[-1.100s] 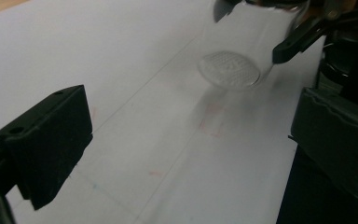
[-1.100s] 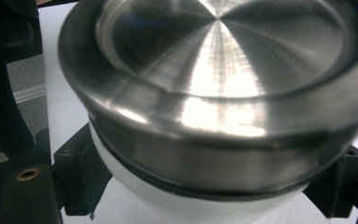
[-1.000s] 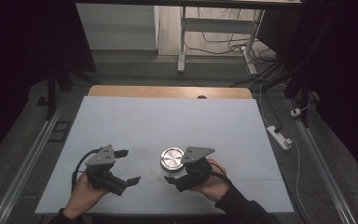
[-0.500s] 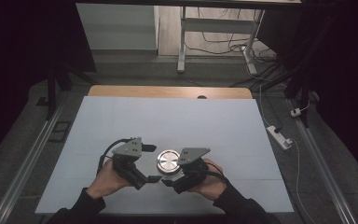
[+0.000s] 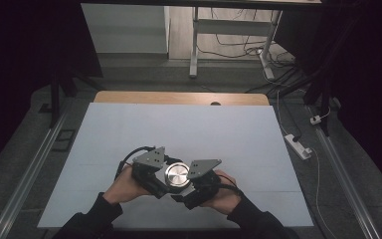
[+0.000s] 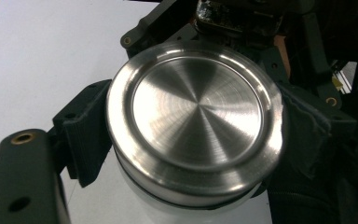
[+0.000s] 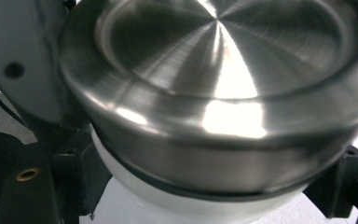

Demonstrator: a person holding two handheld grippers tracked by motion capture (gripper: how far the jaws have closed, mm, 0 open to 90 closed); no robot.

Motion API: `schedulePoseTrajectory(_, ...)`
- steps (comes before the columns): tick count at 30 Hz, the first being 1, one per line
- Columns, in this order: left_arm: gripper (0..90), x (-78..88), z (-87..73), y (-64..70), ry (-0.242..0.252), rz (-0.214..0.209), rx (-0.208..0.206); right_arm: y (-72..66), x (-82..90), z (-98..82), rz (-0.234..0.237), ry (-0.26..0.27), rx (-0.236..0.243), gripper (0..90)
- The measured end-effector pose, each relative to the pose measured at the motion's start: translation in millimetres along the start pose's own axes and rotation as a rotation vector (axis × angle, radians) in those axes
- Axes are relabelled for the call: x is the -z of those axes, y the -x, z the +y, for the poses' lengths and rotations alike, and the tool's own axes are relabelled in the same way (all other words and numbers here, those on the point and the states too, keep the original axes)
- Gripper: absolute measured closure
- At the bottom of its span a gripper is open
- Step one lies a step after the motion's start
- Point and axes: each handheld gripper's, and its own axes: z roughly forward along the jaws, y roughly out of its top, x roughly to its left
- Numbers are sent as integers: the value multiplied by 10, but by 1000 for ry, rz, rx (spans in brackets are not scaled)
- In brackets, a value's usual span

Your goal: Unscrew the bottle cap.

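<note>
Your left gripper (image 5: 160,180) has just been closing its jaws, and they now clamp the steel lid (image 6: 193,121) of the container from either side, one pad on each flank of the rim; your right gripper (image 5: 195,185) is closed too, its jaws pressed on the white body (image 7: 186,207) just under that lid; so both grippers meet on one container (image 5: 177,175), the left from its left side and the right from its right, with your hands (image 5: 124,184) close behind them. The lid is round, brushed metal with a raised rim, seated on the body with a dark seam between; the container stands upright on the white surface (image 5: 179,129), near its front edge and roughly midway between its left and right edges.
</note>
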Motion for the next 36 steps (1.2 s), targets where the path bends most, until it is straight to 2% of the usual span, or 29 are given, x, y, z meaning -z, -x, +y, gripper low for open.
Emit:
schedulePoseTrajectory(1,188,-5,10,9,-1,26,25,3,2,0,-6,1,-6,152)
schedulePoseTrajectory(10,190,-77,65,81,7,170,132,48,8,-7,-85,4,-53,152)
schedulePoseTrajectory(16,189,-138,113,135,8,276,217,60,4,-4,-144,12,-104,153)
schedulePoseTrajectory(20,187,-197,147,177,-6,335,241,75,0,-13,-172,8,-113,153)
schedulePoseTrajectory(23,161,-220,147,158,-5,326,234,79,-3,-24,-180,10,-117,152)
schedulePoseTrajectory(25,43,-207,148,136,-13,320,227,82,1,-26,-177,12,-116,152)
schedulePoseTrajectory(28,8,-132,141,105,-12,296,190,82,11,-29,-163,19,-108,152)
schedulePoseTrajectory(29,0,-132,141,105,-12,296,190,81,14,-30,-158,20,-104,152)
schedulePoseTrajectory(31,0,-23,113,56,-4,250,148,74,19,-29,-140,20,-95,152)
schedulePoseTrajectory(33,0,31,92,28,-4,182,110,70,20,-27,-112,19,-87,153)
schedulePoseTrajectory(36,7,51,79,13,-33,100,56,55,14,-23,-71,21,-63,152)
